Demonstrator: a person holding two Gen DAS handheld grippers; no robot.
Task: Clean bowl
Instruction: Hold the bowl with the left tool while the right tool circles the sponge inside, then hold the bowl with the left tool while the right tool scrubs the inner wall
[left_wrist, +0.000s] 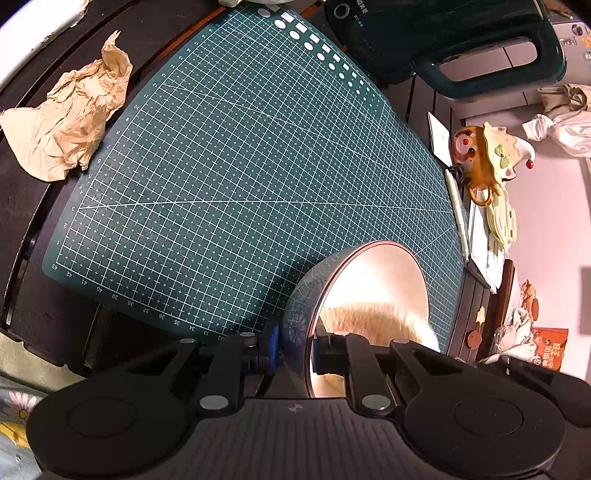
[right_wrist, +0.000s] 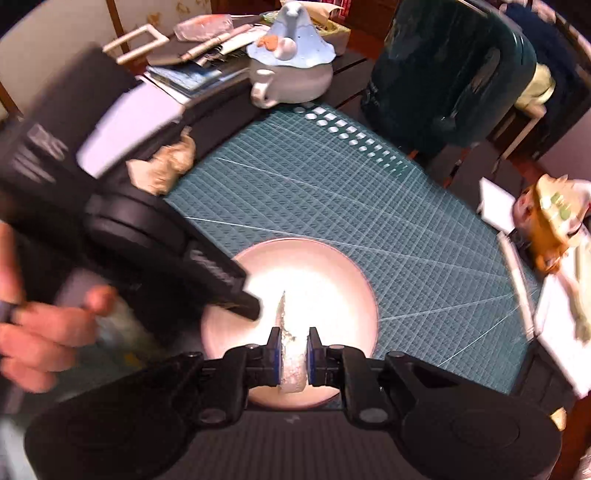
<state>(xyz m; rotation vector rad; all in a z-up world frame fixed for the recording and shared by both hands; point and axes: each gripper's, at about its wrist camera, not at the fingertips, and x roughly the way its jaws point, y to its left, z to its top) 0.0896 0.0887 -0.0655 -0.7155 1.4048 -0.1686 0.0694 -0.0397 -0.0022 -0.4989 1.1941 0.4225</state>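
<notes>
The bowl, blue-grey patterned outside and pale pink inside, sits tilted on the green cutting mat. My left gripper is shut on its near rim, one pad outside the wall and one inside. In the right wrist view the bowl lies straight below my right gripper. That gripper is shut on a white paper wad, which hangs over the bowl's inside. In the left wrist view the paper wad is a pale blur inside the bowl.
Crumpled brown paper lies off the mat's left edge. A dark appliance stands at the back. A brown ceramic teapot and papers crowd the right, and a blue-white teapot stands behind. A person's hand holds the left gripper.
</notes>
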